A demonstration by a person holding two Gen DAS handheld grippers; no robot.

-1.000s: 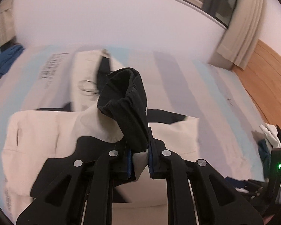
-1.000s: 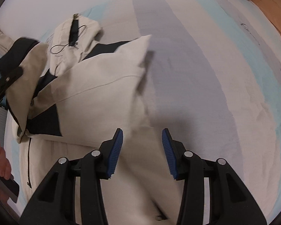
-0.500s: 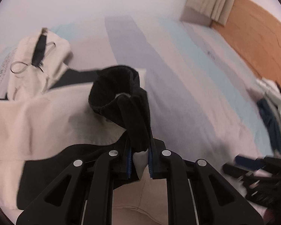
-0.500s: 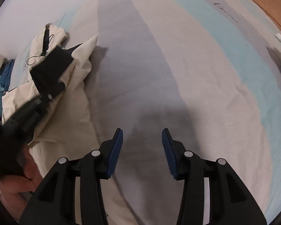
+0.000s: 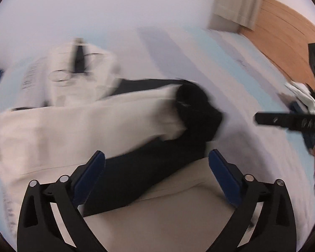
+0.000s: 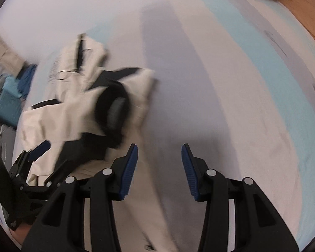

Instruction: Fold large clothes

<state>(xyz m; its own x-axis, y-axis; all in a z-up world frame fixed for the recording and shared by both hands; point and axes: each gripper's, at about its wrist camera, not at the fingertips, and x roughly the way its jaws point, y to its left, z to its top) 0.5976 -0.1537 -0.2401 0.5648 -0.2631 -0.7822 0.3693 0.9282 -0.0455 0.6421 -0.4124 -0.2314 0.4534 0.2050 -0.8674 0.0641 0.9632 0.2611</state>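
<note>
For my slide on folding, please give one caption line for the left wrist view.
Open left gripper above the cream-and-black jacket, its black cuff lying on the striped bed sheet.

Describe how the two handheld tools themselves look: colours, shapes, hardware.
Both the left tool and the right tool are matte black plastic frames with triangular cut-outs and round silver rivets at the joints. Each has two fingers faced with ribbed blue pads. No cables or markings are visible.

Print on the cream jacket (image 5: pixel 29 77) is too blurred to read.
</note>
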